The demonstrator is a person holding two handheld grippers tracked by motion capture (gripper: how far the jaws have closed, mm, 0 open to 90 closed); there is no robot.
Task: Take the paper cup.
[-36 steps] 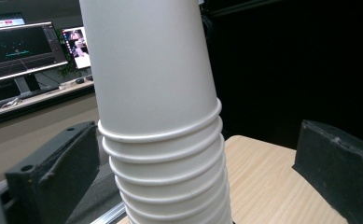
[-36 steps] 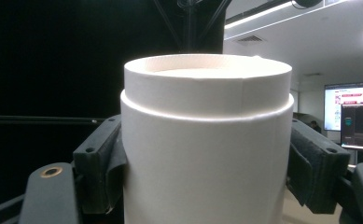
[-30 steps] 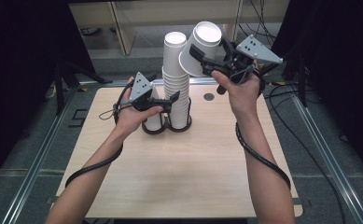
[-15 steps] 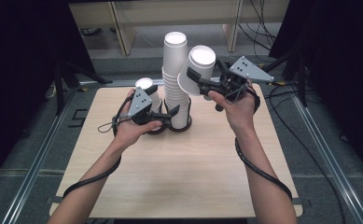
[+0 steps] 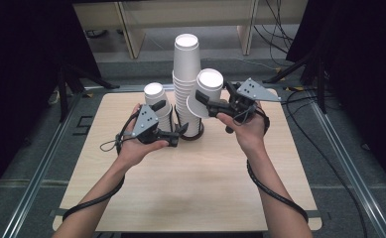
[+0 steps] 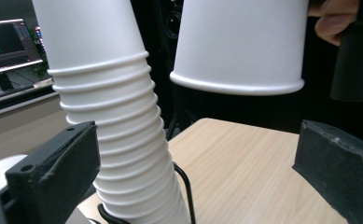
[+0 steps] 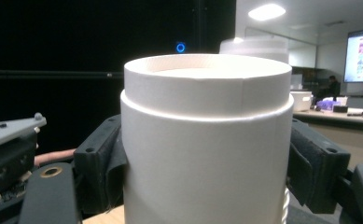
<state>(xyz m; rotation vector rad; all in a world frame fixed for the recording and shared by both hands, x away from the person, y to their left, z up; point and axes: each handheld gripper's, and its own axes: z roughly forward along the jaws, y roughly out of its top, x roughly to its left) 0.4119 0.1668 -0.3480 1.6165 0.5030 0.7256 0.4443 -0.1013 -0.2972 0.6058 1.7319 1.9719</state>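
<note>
**One paper cup held upside down beside the tall stack**

From the high view, a tall stack of paper cups (image 5: pixel 186 84) stands on the wooden table (image 5: pixel 190 183) in a black wire holder (image 5: pixel 190 136). A short stack of cups (image 5: pixel 157 101) stands just to its left. The right gripper (image 5: pixel 204 101) pinches a single paper cup (image 5: pixel 205 91) on its sides, up off the table and just beside the tall stack. The cup is upside down, so its flat bottom faces up and its open mouth faces down. Its long way runs almost up and down, tipped a little. The left gripper (image 5: pixel 178 135) sits low at the foot of the stacks. It looks placed there to keep the stack steady, but that is a guess.

In the left gripper view, the two black jaws stand wide apart with nothing between them. The tall stack (image 6: pixel 118 140) leans just beside the left jaw. The held cup (image 6: pixel 240 44) hangs above the table (image 6: pixel 249 172) with its rolled rim at the bottom.

In the right gripper view, the cup (image 7: pixel 207 140) sits snug between both jaws, which press on its sides. Its flat bottom end is on top.
</note>
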